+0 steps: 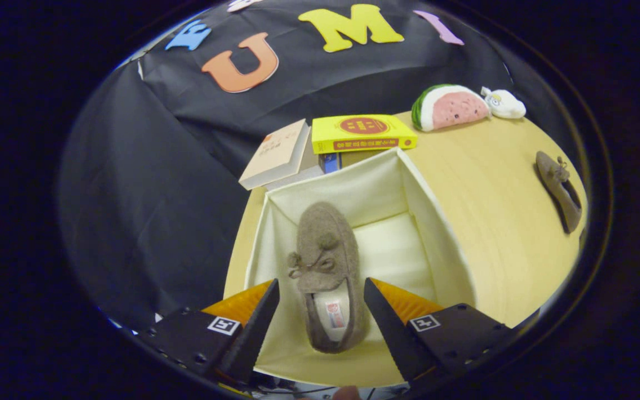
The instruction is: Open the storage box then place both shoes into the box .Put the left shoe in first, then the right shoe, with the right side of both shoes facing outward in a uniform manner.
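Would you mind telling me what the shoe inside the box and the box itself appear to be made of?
The shoe, lying in the box between the open claw fingers without touching them, looks like brown felt or wool: a matte, fuzzy surface with a small bow. The storage box seems to be cream fabric over stiff panels, judging by its soft sheen and folded corners, though coated card is possible.

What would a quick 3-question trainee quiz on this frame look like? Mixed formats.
1. True or false: the storage box is open.
2. Where is the second shoe? A) in the box B) on the table, off to the box's right C) on the yellow book
3. Fill in: the shoe in the box lies between the fingers of the gripper, whose jaws are ____.

Key: 1 true; 2 B; 3 open, not pressing on the shoe.
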`<state>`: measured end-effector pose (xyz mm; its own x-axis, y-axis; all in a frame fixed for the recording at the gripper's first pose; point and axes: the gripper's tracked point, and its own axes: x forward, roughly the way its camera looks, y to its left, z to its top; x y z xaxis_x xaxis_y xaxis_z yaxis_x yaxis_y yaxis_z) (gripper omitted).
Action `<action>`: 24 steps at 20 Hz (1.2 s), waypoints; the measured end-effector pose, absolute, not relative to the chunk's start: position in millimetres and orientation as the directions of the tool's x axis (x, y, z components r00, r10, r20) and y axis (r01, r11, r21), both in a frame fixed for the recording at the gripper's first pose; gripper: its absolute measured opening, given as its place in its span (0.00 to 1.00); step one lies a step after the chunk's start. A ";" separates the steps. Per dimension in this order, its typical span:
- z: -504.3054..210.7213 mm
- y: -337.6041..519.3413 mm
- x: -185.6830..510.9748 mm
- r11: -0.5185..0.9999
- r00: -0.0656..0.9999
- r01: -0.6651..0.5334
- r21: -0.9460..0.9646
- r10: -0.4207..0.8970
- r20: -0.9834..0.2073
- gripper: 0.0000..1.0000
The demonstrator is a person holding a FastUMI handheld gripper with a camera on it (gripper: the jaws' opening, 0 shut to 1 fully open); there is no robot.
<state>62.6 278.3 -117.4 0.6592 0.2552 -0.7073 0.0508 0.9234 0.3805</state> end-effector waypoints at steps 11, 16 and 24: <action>-27.5 210.4 45.0 0.955 0.876 -0.228 0.192 0.287 -0.388 0.95; 9.5 128.8 38.7 0.964 0.926 -0.235 0.125 0.262 -0.274 0.95; -9.9 -99.6 47.5 0.996 0.963 -0.046 0.078 0.065 -0.260 0.94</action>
